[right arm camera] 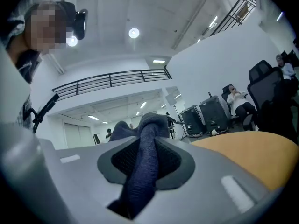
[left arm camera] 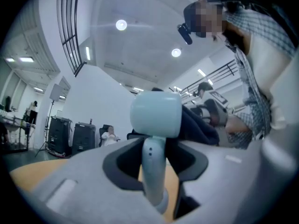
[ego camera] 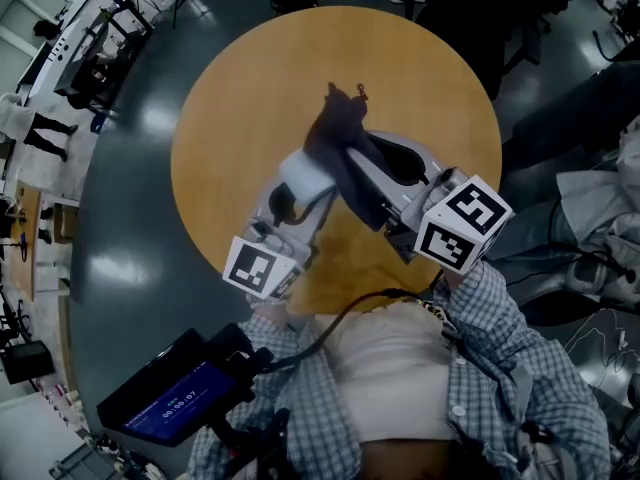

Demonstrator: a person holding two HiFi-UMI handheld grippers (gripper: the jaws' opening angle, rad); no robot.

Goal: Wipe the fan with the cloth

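A small pale-blue hand fan [left arm camera: 155, 113] stands upright between the jaws of my left gripper [left arm camera: 152, 164], which is shut on its slim handle. In the head view the fan [ego camera: 305, 180] and left gripper [ego camera: 285, 203] hang above the round orange table [ego camera: 250, 88]. A dark navy cloth [right arm camera: 142, 167] runs as a bunched strip through my right gripper [right arm camera: 140, 160], which is shut on it. From above, the cloth [ego camera: 335, 138] lies against the right side of the fan's head, with the right gripper [ego camera: 365, 163] just behind it. The left gripper view shows the cloth [left arm camera: 198, 125] behind the fan.
Dark floor surrounds the table [right arm camera: 252, 148]. A device with a lit blue screen [ego camera: 175, 398] hangs at the person's waist. Black equipment cases [left arm camera: 70, 136] and seated people are far off. Bags and cables [ego camera: 600, 258] lie at the right.
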